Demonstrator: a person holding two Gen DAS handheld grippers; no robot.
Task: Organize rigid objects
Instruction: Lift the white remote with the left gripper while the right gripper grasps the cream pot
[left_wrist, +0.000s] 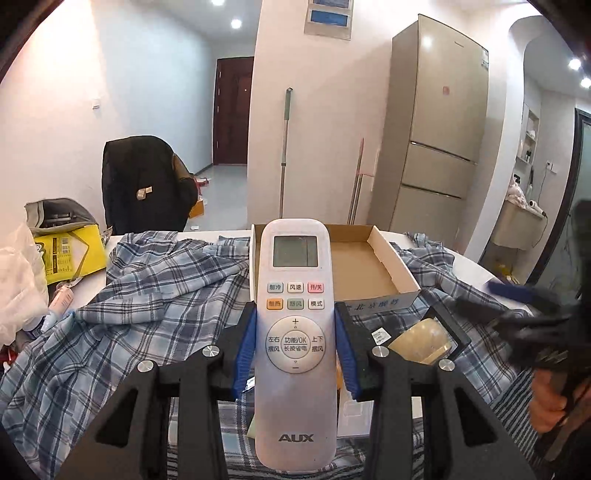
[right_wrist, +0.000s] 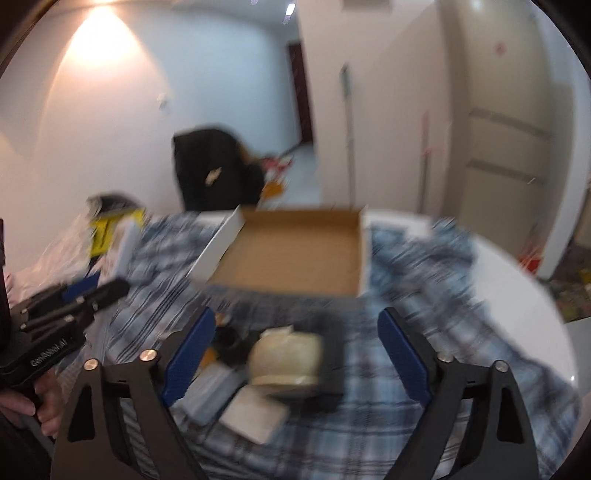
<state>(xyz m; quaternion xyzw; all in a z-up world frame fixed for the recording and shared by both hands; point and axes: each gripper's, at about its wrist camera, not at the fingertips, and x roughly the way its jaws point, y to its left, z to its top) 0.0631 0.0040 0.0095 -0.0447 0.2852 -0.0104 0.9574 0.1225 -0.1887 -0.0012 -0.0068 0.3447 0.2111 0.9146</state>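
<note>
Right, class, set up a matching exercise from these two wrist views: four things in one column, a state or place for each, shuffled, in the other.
Things:
1. AUX remote
2. cardboard box
3. right tool
4. tape roll

States or places:
A. open, holding nothing
B. clamped between blue pads
C. lying on the plaid cloth below the open fingers
D. lid off, nothing inside

Pairs: 1-B, 2-D, 3-A, 4-C

Right tongs (right_wrist: 295, 354) gape wide over a tape roll (right_wrist: 286, 360) — cardboard box (right_wrist: 295, 251) beyond, on plaid cloth (right_wrist: 406, 258).
</note>
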